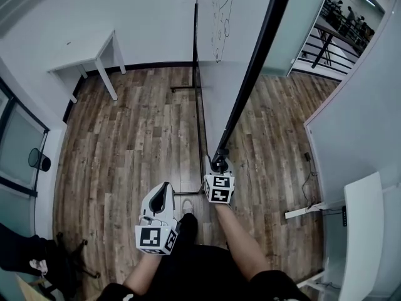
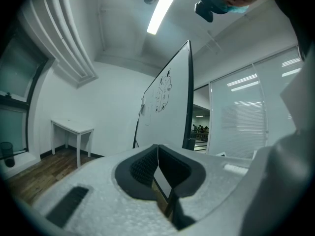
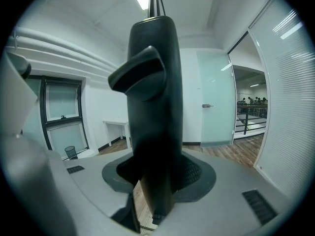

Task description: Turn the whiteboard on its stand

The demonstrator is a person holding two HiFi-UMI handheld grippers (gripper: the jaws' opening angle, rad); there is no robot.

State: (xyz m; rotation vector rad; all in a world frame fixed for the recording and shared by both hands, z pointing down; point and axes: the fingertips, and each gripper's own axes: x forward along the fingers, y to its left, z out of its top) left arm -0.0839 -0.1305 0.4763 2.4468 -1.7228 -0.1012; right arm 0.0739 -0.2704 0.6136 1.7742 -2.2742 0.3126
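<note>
The right gripper (image 3: 157, 181) has its fingers (image 3: 197, 173) pinching the black corner of the whiteboard (image 1: 241, 17), which stands on the wood floor (image 1: 138, 143). The left gripper (image 2: 157, 154) hangs nearby, its fingers (image 2: 140, 168) pressed together and empty. A small white table (image 1: 88, 58) stands by the wall.

One whiteboard (image 1: 213, 36), one wastebin (image 1: 39, 160), two grippers, the left gripper (image 1: 163, 190) and right gripper (image 1: 219, 167), and seemingly two white tables (image 1: 88, 54), the second cropped.

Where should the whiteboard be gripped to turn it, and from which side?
Grip the whiteboard by its edge frame at the near end, coming end-on from the person's side: that frame is a narrow bar that fits between the fingers. The right gripper is closed there.
</note>
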